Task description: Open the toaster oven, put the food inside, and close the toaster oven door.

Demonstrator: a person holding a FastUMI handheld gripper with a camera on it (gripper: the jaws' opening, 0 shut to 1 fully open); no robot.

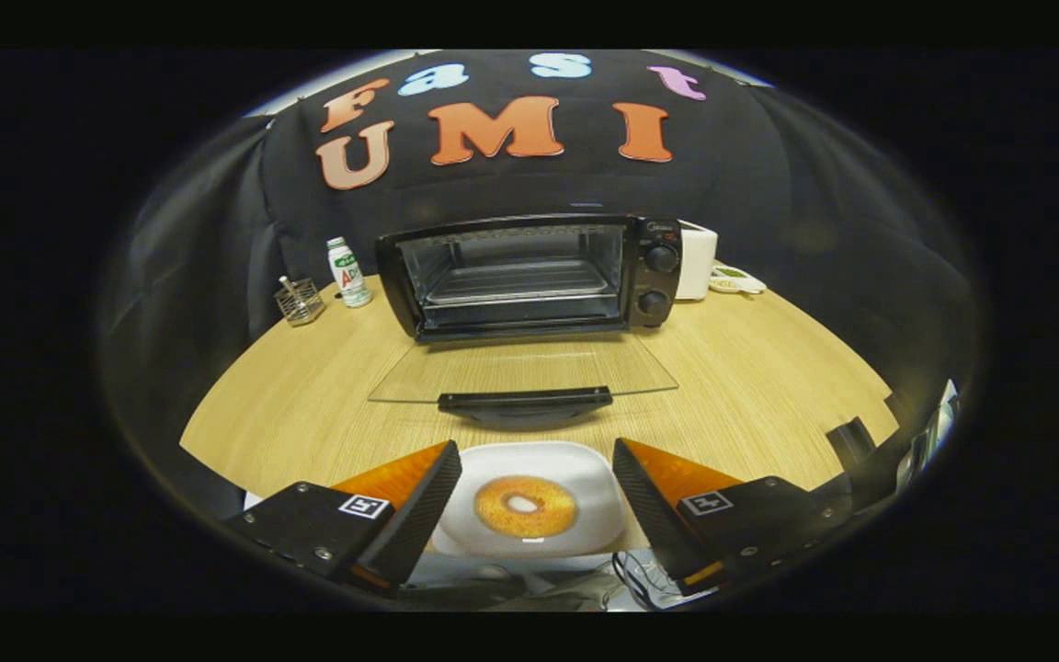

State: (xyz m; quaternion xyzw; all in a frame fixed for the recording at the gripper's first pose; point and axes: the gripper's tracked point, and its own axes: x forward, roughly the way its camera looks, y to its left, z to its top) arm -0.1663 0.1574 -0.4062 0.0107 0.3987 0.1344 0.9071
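- Glass door (522, 366) of the toaster oven (529, 274) lies flat open; lifting the food too low could bump it.
- Hand-held gripper (537, 487) is wide open, holding nothing.
- Donut (526, 506) sits on a white plate (585, 469) on the desk (750, 386), between the 2 fingers.

Dim booth, fisheye-bent edges, glare on the glass door (523, 368).

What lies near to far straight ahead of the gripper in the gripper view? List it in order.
Open gripper fingers flanking the white plate with the bagel → lowered glass door's handle → glass door → toaster oven cavity → black cloth wall.
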